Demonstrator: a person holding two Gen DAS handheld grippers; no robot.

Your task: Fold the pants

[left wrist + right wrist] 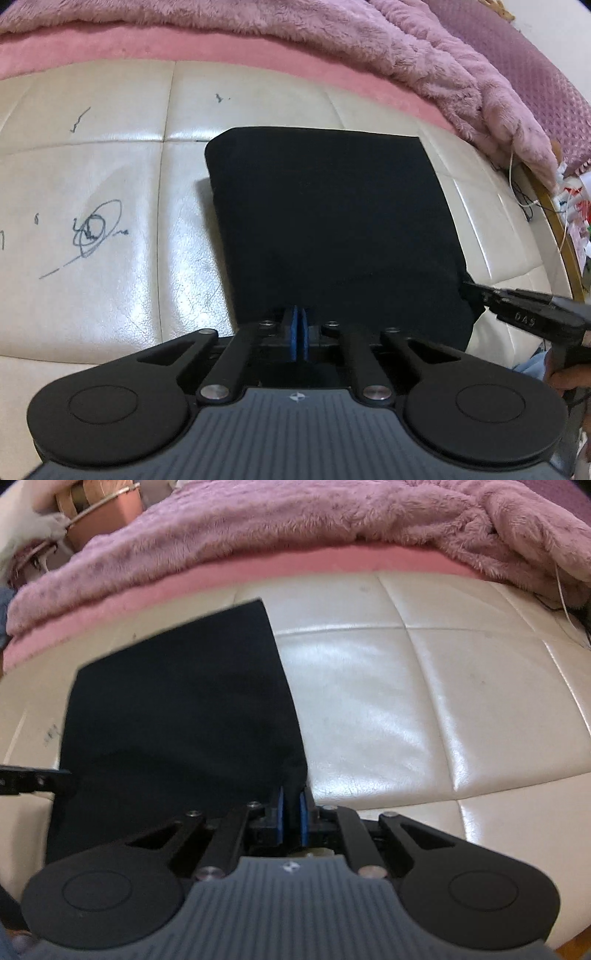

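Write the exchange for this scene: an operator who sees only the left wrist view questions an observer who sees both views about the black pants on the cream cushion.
Operator: I only see the side of the right tool. Has it got the pants?
Observer: Yes. The right tool is shut on the pants at their near right corner, with dark cloth pinched between its blue pads.
Operator: And where does my left tool sit, seen from over there?
Observer: The left tool comes in from the side, and its tip meets the left edge of the pants, towards their near end, above the cushion.
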